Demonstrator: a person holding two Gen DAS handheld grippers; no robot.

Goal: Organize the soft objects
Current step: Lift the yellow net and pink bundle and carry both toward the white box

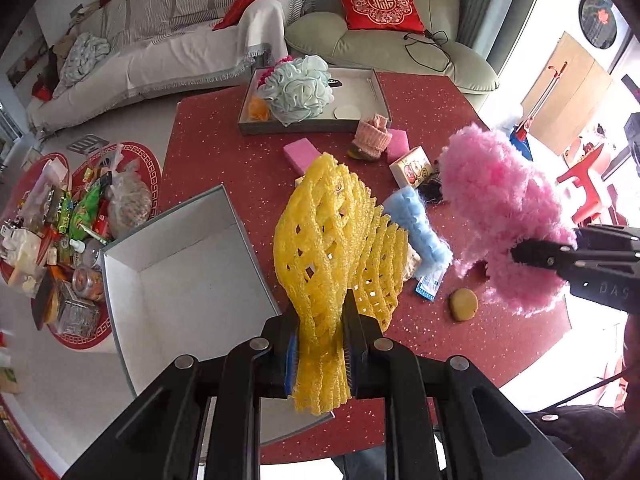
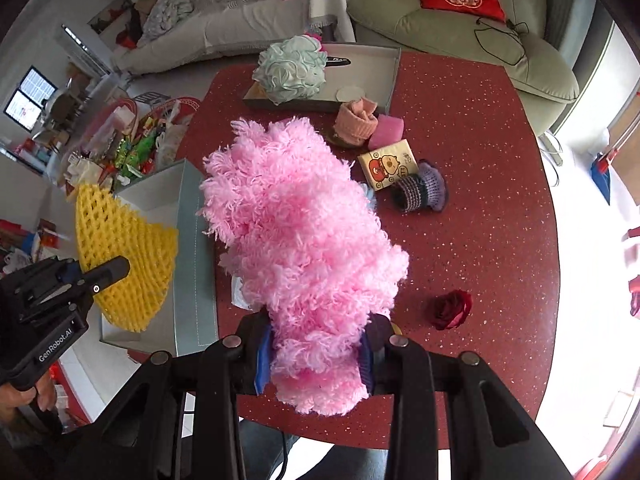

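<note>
1. The left gripper [image 1: 320, 344] has its fingers [image 1: 290, 354] closed tight on the narrow end of a yellow foam net [image 1: 336, 240]. The net fans out ahead of them, clear of the bench [image 1: 500, 340] and just beside the open grey box [image 1: 180, 280].
2. The right gripper [image 2: 318, 354] has its fingers [image 2: 262, 360] clamped on the lower end of a pink fluffy bundle [image 2: 300, 232]. Most of the bundle stands out in front of them, lifted above the red bench top.
3. Both things are pinched at one end, probably so the soft bulk hangs free and can be lowered into a container without the fingers going in first.
4. The grey box looks empty inside, so it is likely where both things are headed; the net is nearer to it than the bundle.
5. At the far side a shallow tray [image 1: 382, 92] already holds a pale green bath puff [image 1: 298, 88] and a small round pad, which suggests soft things are being sorted into containers.
6. Left loose on the bench are a blue fluffy piece [image 1: 420, 224], two pink sponges [image 1: 298, 154], a rolled pink cloth [image 1: 374, 138], a small printed pack [image 2: 386, 164], a knitted slipper [image 2: 420, 190] and a dark red rose [image 2: 452, 308], so I judge the sorting far from finished.
</note>
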